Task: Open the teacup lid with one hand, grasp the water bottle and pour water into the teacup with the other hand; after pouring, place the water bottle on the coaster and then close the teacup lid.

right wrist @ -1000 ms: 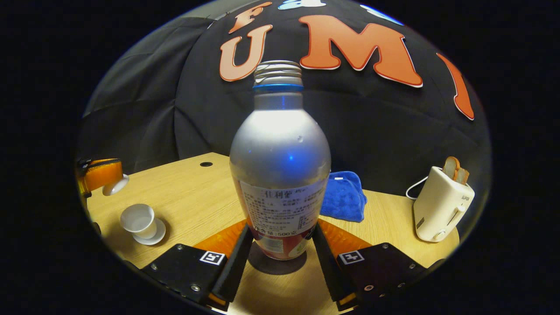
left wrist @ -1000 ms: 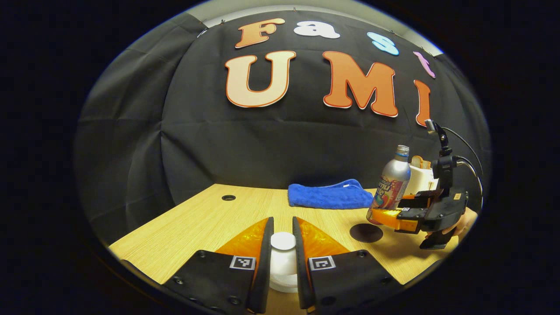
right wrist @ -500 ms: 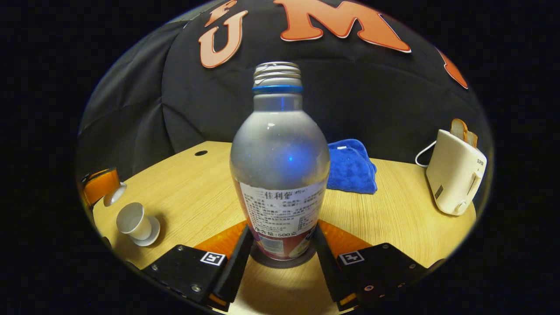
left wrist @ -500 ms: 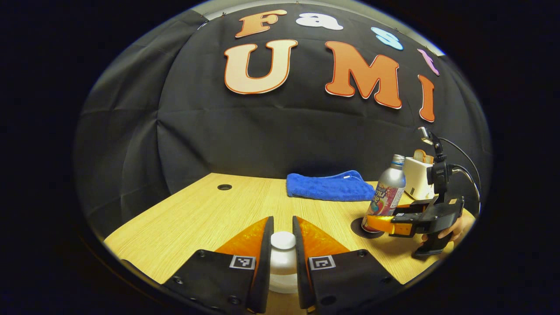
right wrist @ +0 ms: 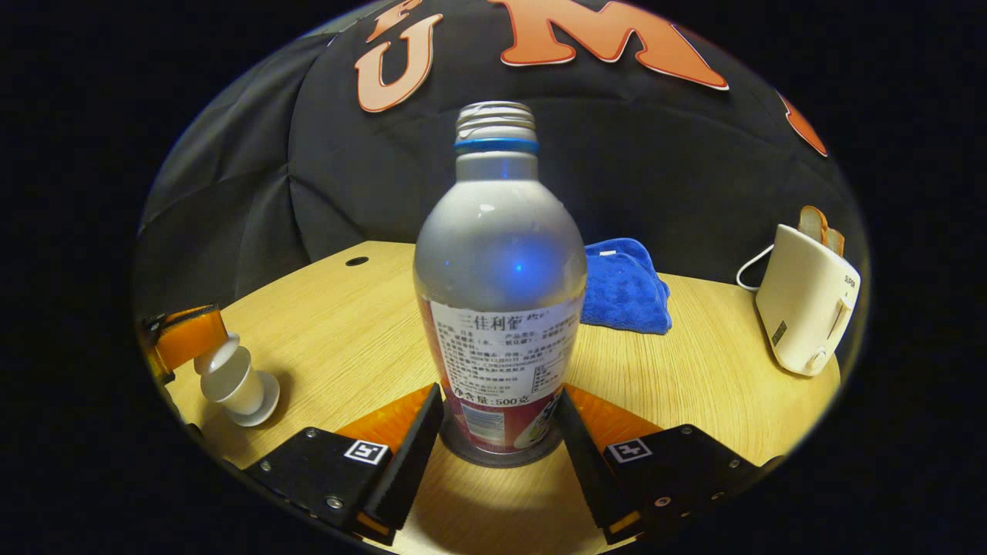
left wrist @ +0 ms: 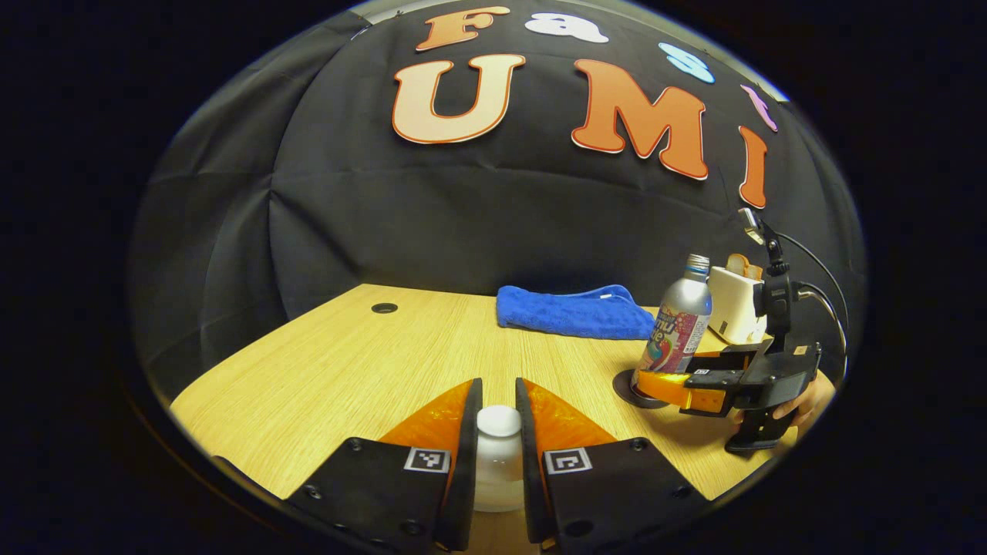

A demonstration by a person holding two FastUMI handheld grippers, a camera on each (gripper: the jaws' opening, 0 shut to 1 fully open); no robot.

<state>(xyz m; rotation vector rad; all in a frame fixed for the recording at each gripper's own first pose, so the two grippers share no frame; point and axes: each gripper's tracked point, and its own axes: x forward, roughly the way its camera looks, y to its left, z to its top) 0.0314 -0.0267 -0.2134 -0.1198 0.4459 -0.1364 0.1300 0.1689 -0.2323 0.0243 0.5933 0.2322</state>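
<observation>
Water bottle point(right wrist: 500, 293): silver, uncapped, upright on the dark round coaster point(right wrist: 493, 456), directly between the fingers of the right gripper point(right wrist: 497, 432); the fingers flank its base with a slight gap on each side, so the grip looks released or nearly so, though whether either pad touches is hard to tell. In the left gripper view the same bottle point(left wrist: 678, 324) stands on the coaster point(left wrist: 628, 389) at the table's right, the right gripper point(left wrist: 671, 385) around its foot and a hand point(left wrist: 806, 397) behind on the handle. Teacup lid point(left wrist: 498, 422): white, round knob clenched between the left gripper point(left wrist: 498, 455) fingers, white ware showing below it. In the right gripper view the lid point(right wrist: 218, 358) sits at the top of the white teacup point(right wrist: 235, 381), which rests on its saucer point(right wrist: 258, 401) at the far left; the orange finger of the left gripper point(right wrist: 185, 343) is against the lid; whether the lid is fully seated cannot be told. Wooden table point(right wrist: 694, 370): bears a folded blue towel point(right wrist: 624, 287) behind the bottle and a cream toaster point(right wrist: 806, 308) with bread in its slot, well apart to the right
</observation>
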